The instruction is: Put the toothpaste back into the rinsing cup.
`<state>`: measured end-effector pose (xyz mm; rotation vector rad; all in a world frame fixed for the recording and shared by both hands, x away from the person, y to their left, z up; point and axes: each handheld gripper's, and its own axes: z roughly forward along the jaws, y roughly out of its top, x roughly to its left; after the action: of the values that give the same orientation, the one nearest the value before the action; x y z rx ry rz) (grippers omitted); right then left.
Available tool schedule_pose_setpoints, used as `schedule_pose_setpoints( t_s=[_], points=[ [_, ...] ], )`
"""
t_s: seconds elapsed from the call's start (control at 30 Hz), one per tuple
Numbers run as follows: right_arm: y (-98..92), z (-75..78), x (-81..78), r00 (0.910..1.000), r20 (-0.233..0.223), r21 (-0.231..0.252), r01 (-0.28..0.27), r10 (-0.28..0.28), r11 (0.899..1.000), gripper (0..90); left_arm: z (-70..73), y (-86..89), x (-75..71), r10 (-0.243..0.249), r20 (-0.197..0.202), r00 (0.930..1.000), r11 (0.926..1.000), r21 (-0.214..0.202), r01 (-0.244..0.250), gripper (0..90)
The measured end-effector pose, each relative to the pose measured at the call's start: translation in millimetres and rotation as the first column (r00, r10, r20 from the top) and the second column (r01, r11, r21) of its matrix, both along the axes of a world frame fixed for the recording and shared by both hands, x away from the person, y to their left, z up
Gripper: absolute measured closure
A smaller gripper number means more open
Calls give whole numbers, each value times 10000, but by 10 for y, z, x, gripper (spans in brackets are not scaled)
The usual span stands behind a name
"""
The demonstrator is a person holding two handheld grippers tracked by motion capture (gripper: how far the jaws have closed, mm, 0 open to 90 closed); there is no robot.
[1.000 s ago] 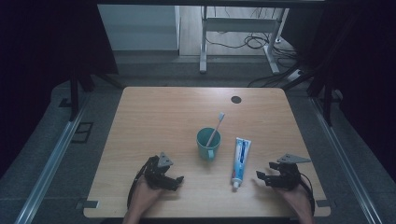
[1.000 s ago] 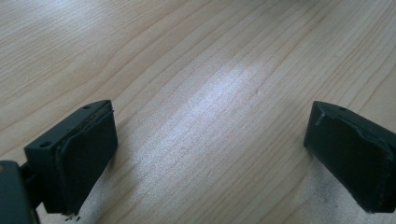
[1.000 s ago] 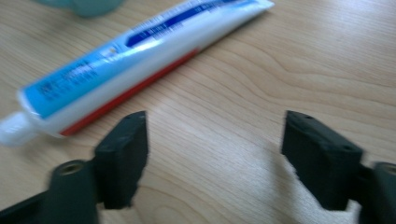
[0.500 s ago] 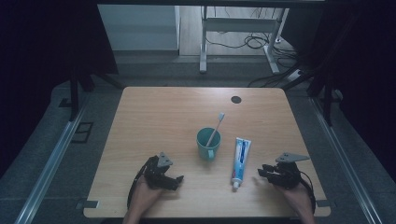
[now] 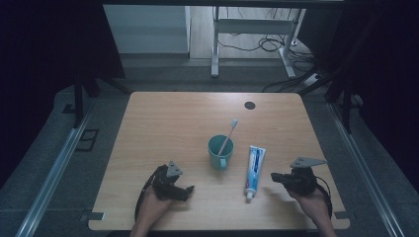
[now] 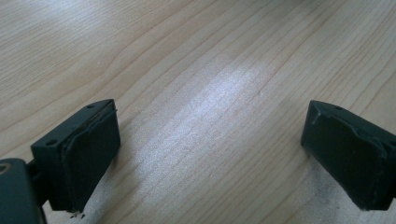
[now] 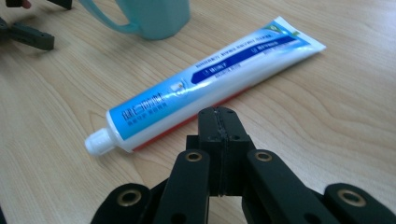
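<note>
Your right tool has just closed on nothing beside the toothpaste tube — advancing like this pushes it away; your left tool stands open, empty.

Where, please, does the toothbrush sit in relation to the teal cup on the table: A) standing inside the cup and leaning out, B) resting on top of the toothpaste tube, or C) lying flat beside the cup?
A: the toothbrush stands in the teal cup, its head leaning out over the rim, while the toothpaste tube lies flat beside the cup.

Mug cropped by top edge
</note>
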<state>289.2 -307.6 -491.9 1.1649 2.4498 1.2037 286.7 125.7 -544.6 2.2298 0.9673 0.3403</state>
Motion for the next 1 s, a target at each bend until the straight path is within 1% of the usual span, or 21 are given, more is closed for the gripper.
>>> schedule_pose_setpoints(
  t_s=[0.03,0.07,0.1,0.23,0.47,0.63,0.67,0.7,0.73,1.0],
  points=[
    [15,10,6,10000,10,-15,-29,29,10000,891,0,0,0,1,0,10000,10000,0,-1,48],
    [59,32,23,9999,3,-33,-170,170,9998,891,0,0,0,4,0,10000,10000,-1,-4,48],
    [59,32,23,9999,3,-33,-170,170,9998,891,0,0,0,4,0,10000,10000,0,-4,48],
    [178,61,60,9992,-57,-73,-396,396,9992,891,0,1,0,6,1,10000,10000,-2,-6,49],
    [392,69,122,9961,-183,-294,-867,862,9958,891,0,1,0,6,0,10000,10000,-1,-6,49],
    [545,43,159,9932,-332,-338,-1130,1119,9930,891,0,0,0,10,3,10000,10000,-4,-10,49],
    [545,43,159,9932,-332,-338,-1130,1119,9930,891,0,0,0,11,3,10000,10000,-7,-11,49],
    [592,32,168,9920,-365,-357,-1221,1208,9919,891,0,1,0,10,2,10000,10000,-6,-10,49],
    [592,32,168,9920,-365,-357,-1221,1208,9919,891,0,1,0,11,1,10000,10000,-5,-11,49],
    [766,-44,190,9871,-621,-433,-1501,1473,9877,891,0,1,0,10,-1,10000,10000,-2,-10,49]
  ],
)
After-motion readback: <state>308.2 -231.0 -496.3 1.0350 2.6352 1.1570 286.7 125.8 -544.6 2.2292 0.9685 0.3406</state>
